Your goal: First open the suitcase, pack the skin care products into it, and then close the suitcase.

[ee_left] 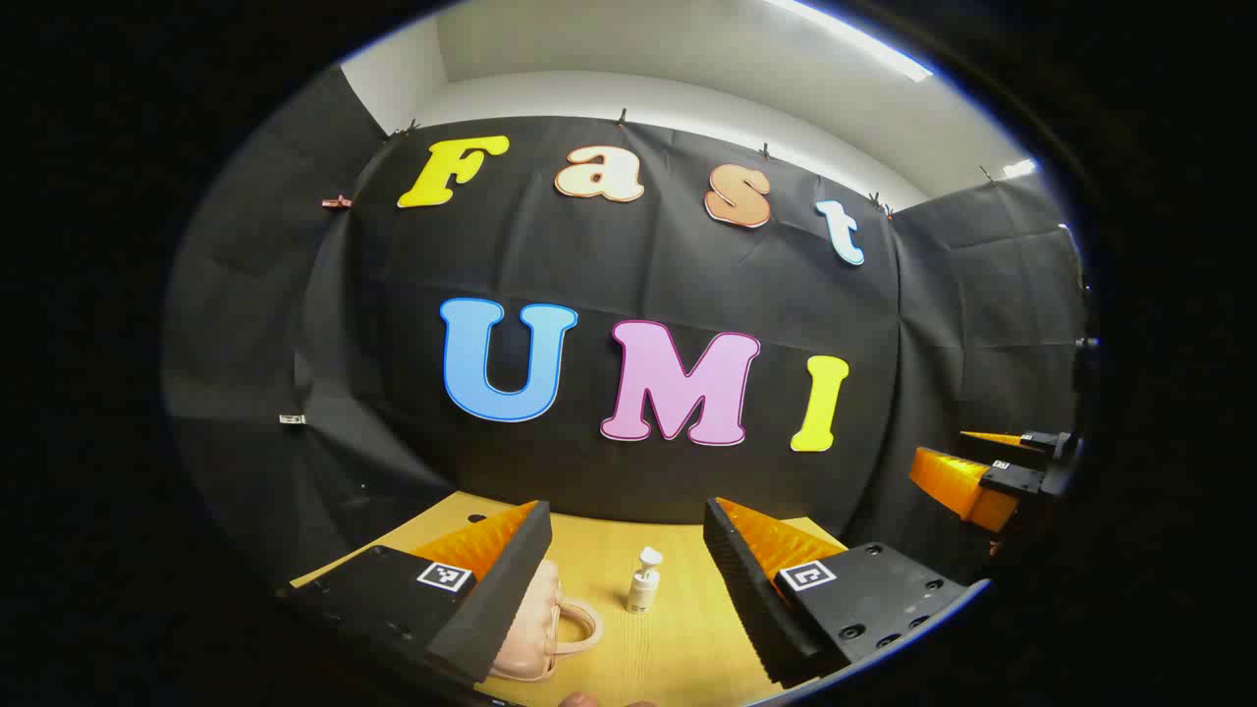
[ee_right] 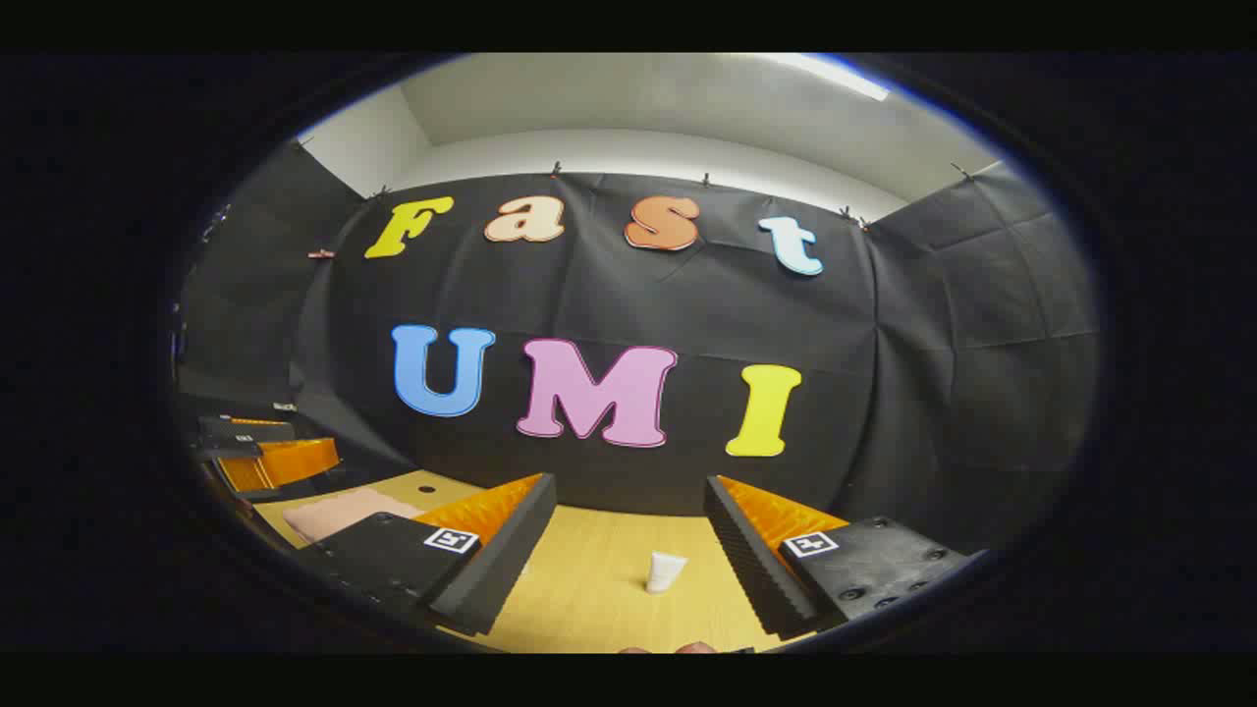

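1. pink suitcase (ee_left: 535,628) lies closed on the desk (ee_left: 678,658), partly behind the left tool's (ee_left: 628,550) finger.
2. left tool gapes wide around a white pump bottle (ee_left: 644,581) (upright).
3. right tool (ee_right: 628,525) wide; white tube (ee_right: 666,571) stands between.

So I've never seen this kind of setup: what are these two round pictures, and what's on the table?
No robot here: a person carries a two-finger claw in each hand, and a camera rides on each claw, looking forward along its fingers.

In the left gripper view, the left claw is open above a wooden table. Between its fingers stands a small white pump bottle; a pink suitcase with a handle lies partly behind the left finger. The right claw shows at the far right.

In the right gripper view, the right claw is open too, with a small white tube on the table ahead. Nothing is held by either claw.
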`<state>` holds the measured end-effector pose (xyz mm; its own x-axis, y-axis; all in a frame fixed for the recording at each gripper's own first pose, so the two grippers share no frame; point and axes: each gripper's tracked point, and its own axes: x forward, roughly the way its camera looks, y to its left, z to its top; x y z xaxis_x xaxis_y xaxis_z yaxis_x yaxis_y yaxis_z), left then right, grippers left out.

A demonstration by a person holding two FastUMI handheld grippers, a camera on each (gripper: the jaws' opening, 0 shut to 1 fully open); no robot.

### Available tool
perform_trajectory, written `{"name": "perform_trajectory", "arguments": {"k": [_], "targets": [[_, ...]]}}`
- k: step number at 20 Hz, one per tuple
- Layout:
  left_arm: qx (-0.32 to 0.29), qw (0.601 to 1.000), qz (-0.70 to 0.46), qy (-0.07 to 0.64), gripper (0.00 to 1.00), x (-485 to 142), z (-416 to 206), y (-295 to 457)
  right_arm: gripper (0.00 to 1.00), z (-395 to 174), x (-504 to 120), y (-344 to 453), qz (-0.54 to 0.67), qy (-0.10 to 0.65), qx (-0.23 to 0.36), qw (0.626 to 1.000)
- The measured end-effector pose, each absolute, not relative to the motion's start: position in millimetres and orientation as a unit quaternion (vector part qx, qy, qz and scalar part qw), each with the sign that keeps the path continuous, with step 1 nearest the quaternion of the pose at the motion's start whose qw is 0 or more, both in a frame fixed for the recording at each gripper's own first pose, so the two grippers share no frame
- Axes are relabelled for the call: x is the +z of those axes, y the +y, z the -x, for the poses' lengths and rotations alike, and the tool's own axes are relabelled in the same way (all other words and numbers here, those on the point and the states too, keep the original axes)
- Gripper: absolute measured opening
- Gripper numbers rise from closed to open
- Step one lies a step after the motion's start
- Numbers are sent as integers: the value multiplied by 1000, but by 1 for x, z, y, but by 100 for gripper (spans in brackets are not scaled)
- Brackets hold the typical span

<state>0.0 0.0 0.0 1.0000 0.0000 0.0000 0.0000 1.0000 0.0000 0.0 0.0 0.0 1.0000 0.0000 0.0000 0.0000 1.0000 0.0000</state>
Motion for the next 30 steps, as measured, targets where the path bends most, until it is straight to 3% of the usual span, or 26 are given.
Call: {"name": "perform_trajectory", "arguments": {"k": [30], "targets": [[-39,998,-13,47,98,-46,-11,-19,96,4,-6,-16,11,7,-33,999]]}}
